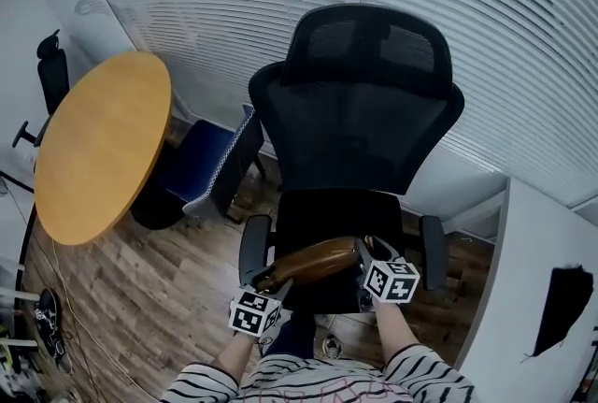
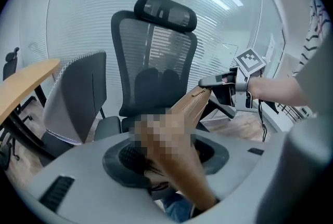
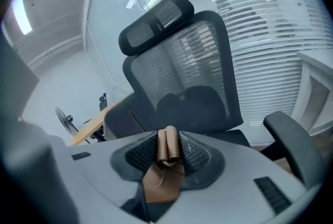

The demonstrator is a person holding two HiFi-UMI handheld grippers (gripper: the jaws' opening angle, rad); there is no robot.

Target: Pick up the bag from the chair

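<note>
Brown leather bag (image 1: 313,263) hung between your tongs over the chair's (image 1: 360,125) seat. Your left gripper (image 1: 274,283), jaws wide, clamped its eight o'clock end, and your right gripper (image 1: 363,253) its three o'clock end. Only the right gripper view showed two rolled handles (image 3: 168,144) pinched between half-closed jaws.

Left gripper (image 2: 166,159): my jaws clamp the near end of the brown bag (image 2: 194,107). It runs up-right to the right gripper (image 2: 209,83), which pinches the far end. Black mesh chair (image 2: 156,46) behind; grey chair (image 2: 78,94) and wooden tabletop (image 2: 25,82) at far left.
</note>
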